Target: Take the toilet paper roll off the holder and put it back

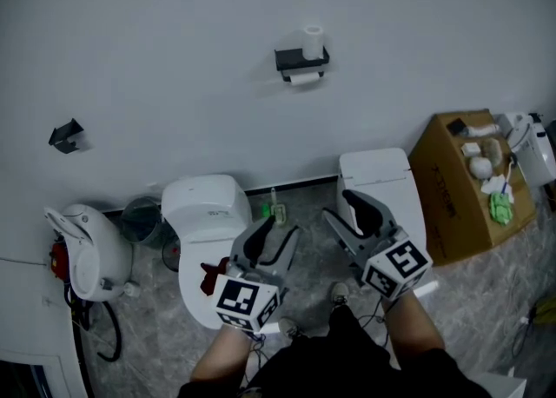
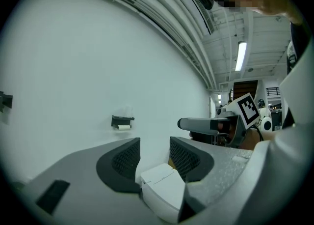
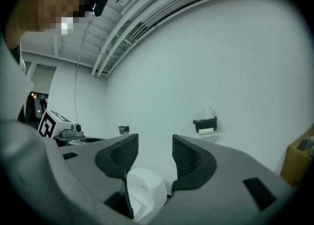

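White wall (image 1: pixel 174 57) bears the holder (image 1: pixel 301 62), toilet paper roll (image 1: pixel 313 41) upright on top.

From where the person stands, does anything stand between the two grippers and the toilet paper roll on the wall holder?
Nothing visible blocks the way from the open, empty left gripper or right gripper to the toilet paper roll on its holder. A rounded toilet and a boxy toilet stand lower, against the wall.

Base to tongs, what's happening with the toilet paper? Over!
Left tongs open, empty. Right tongs open, empty. Toilet paper roll on its holder, far ahead. Left toilet, right toilet stand between.
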`<action>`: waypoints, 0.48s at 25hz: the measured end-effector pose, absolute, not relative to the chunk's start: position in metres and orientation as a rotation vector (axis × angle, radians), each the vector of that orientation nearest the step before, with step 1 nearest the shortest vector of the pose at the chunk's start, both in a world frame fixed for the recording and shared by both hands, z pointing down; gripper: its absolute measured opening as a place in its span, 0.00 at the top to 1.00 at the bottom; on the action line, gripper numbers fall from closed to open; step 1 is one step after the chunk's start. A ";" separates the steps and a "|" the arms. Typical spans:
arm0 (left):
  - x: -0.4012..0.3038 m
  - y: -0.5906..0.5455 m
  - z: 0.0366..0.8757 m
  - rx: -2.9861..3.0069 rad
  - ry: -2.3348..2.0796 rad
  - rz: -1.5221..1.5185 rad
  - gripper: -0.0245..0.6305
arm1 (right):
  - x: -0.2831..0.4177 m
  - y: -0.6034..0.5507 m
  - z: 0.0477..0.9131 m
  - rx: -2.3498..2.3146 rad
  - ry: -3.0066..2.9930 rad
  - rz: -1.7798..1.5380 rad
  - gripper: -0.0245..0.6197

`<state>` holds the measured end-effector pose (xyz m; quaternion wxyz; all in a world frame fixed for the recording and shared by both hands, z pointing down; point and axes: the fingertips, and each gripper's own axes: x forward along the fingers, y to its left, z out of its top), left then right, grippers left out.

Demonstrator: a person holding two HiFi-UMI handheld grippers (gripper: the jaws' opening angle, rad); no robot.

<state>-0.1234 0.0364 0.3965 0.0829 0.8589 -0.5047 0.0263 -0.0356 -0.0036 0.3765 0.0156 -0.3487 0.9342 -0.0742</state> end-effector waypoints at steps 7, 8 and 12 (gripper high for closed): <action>-0.083 -0.020 0.385 2.542 -1.612 0.075 0.68 | 0.000 -0.067 0.372 -0.962 2.919 -0.241 0.60; -0.076 -0.029 0.383 2.540 -1.626 0.076 0.68 | 0.006 -0.077 0.370 -0.944 2.921 -0.242 0.60; -0.048 -0.063 0.379 2.514 -1.668 0.082 0.67 | 0.031 -0.115 0.365 -0.879 2.918 -0.236 0.59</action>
